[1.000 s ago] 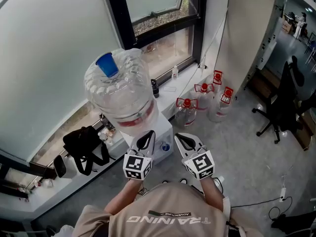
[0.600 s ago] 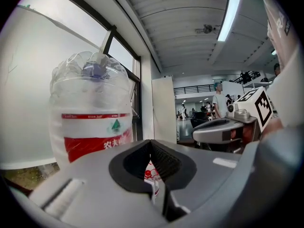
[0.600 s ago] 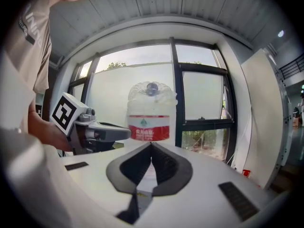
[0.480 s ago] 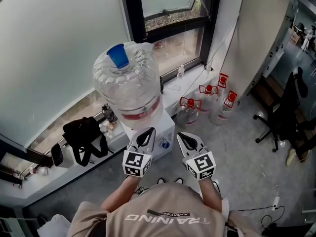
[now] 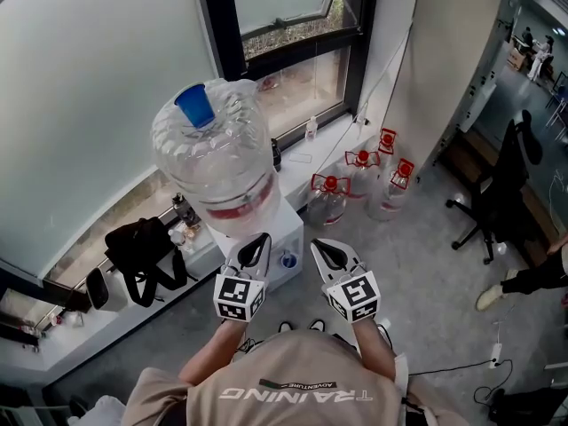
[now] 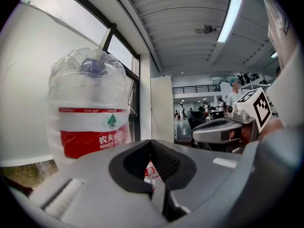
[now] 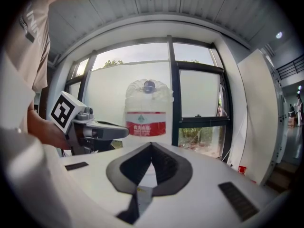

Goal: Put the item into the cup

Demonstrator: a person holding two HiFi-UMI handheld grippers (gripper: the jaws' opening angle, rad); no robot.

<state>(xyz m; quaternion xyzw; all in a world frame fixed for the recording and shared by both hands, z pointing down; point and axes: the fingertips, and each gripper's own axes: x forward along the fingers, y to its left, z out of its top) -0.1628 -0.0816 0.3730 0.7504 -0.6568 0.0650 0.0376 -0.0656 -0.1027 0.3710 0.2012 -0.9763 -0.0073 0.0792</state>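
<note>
The person is holding two grippers side by side in front of one white water dispenser [image 5: 282, 238]. The left gripper [image 5: 256, 240] and the right gripper [image 5: 321, 246] are both showing their jaws brought together at the tips, with nothing between them.

One large clear water bottle [image 5: 217, 162] is sitting on the dispenser, and one blue cup [image 5: 194, 105] is resting on top of it, well above both grippers. I cannot tell which thing is the item.

The bottle's red label band [image 6: 92, 141] is showing a green mountain logo, the characters 农夫山 and the letters "NONG" before it curves out of sight.

By the window a cluster of clear jugs [image 5: 328, 204] is standing on the floor; I am counting four red caps, though the bodies overlap. One black bag [image 5: 142, 254] is lying on the low ledge, and one black office chair [image 5: 497, 193] is standing well apart at the right. The person's shirt [image 5: 293, 389] is reading "TRAINING" and, smaller, "ADVENTURE".
</note>
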